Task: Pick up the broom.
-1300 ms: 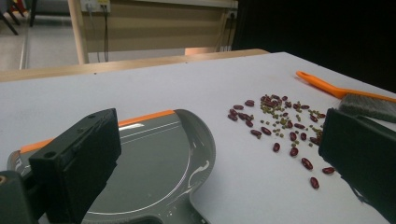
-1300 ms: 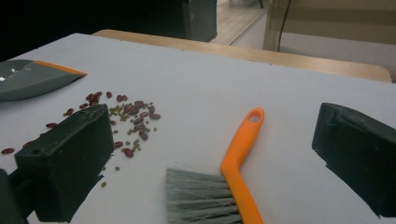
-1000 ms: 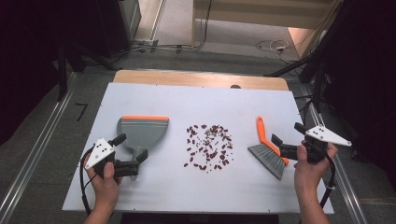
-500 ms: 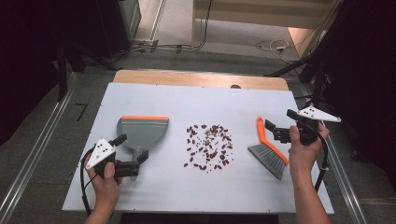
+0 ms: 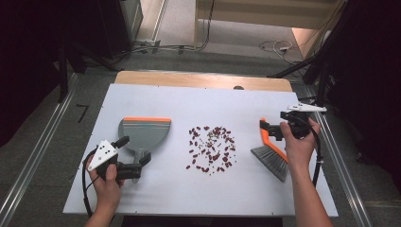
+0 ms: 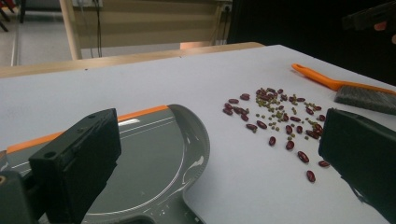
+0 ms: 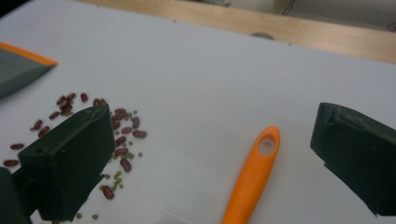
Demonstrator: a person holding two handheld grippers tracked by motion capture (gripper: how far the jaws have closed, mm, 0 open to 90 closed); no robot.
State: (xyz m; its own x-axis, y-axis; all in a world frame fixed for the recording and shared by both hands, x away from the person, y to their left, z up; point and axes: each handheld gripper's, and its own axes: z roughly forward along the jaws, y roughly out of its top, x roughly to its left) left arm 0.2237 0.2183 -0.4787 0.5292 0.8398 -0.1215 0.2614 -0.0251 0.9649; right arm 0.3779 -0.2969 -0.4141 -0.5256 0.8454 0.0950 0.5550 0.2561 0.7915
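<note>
A grey dustpan (image 5: 144,134) with an orange lip lies left of centre on the white table (image 5: 213,106). My left gripper (image 5: 134,150) is open and straddles the dustpan's handle end; in the left gripper view its jaws stand wide over the dustpan (image 6: 154,154). A scatter of red and small green beans (image 5: 211,147) lies mid-table. At the right lies a brush (image 5: 271,156) with an orange handle and grey bristles. My right gripper (image 5: 270,131) hovers open over that handle, and the brush handle (image 7: 254,172) lies between its jaws, untouched.
A wooden strip (image 5: 203,80) borders the table's far edge. Metal rails (image 5: 33,161) run along both sides on the floor. Cables (image 5: 279,47) lie on the floor beyond the table. The other gripper (image 6: 369,16) shows at the top right of the left gripper view.
My right gripper has moved forward and up from beside the brush's bristles to over its orange handle. The left gripper has barely shifted.
</note>
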